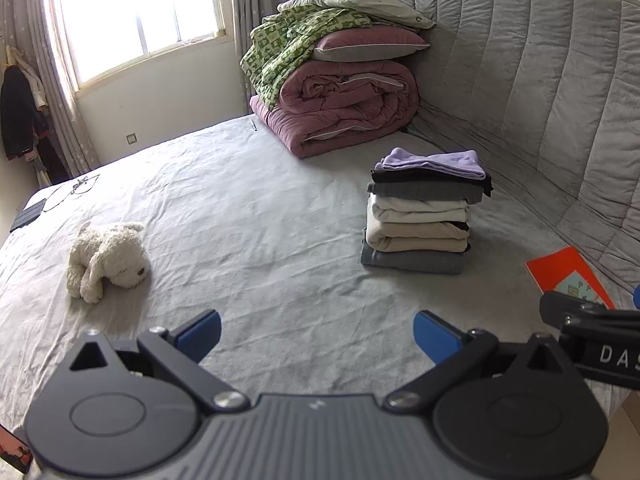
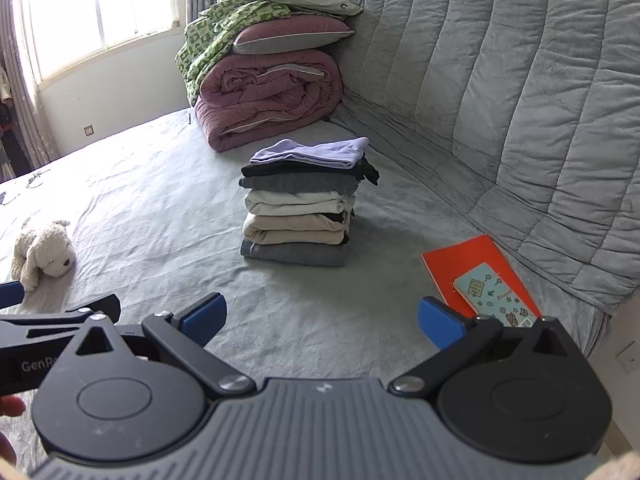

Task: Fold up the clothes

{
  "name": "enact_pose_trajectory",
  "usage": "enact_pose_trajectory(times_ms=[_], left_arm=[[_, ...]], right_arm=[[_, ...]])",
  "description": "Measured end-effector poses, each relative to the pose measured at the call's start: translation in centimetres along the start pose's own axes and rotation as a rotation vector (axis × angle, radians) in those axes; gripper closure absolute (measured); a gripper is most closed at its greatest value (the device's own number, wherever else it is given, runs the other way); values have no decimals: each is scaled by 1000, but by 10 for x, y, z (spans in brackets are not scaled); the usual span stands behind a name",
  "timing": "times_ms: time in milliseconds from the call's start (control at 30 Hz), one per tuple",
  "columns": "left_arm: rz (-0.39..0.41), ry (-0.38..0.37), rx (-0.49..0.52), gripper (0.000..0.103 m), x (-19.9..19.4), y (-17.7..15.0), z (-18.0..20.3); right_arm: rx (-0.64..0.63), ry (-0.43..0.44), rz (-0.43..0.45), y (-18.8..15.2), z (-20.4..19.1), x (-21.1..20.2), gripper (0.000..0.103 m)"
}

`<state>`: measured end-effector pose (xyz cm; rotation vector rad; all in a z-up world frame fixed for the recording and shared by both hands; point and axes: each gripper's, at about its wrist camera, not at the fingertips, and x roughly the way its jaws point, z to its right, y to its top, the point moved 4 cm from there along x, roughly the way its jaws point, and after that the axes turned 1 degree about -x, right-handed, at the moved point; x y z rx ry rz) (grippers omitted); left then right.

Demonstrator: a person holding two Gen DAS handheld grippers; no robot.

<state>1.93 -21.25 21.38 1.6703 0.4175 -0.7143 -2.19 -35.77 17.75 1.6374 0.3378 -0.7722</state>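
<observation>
— Grippers first: how do they stand?

— Left hand-held gripper point(image 1: 316, 334) has its blue pads spread wide with nothing between them, hovering over bare grey sheet on the bed point(image 1: 248, 240). Right hand-held gripper point(image 2: 322, 320) is the same, jaws wide apart and empty. They sit side by side; each shows at the edge of the other's view.

— And the clothes?

— A stack of folded clothes point(image 1: 424, 208) stands on the bed ahead of both, apart from either gripper and near the quilted grey headboard point(image 1: 540, 80). A lilac garment point(image 2: 312, 152) lies on top, then black and dark grey pieces, then white and beige ones, with a grey piece at the bottom.

— What lies around it?

— To the right, an orange book point(image 2: 468, 264) lies flat beside the headboard with a smaller pale blue notebook point(image 2: 494, 294) resting on it. To the left, well apart from the stack, a white plush dog point(image 1: 106, 258) lies on the sheet. Behind the stack, in the corner, a rolled mauve duvet point(image 1: 344, 108) carries a mauve pillow point(image 1: 368, 44), a green patterned blanket point(image 1: 296, 44) and a pale pillow on top. A bright window point(image 1: 136, 12) with curtains is beyond.
</observation>
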Motion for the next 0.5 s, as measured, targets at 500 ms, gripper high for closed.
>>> enact_pose_trajectory(times_ms=[500], left_arm=[[-7,3,-44,1,5,-28,-33]], right_arm=[[-36,-2,-28,-23,-32,5,0]])
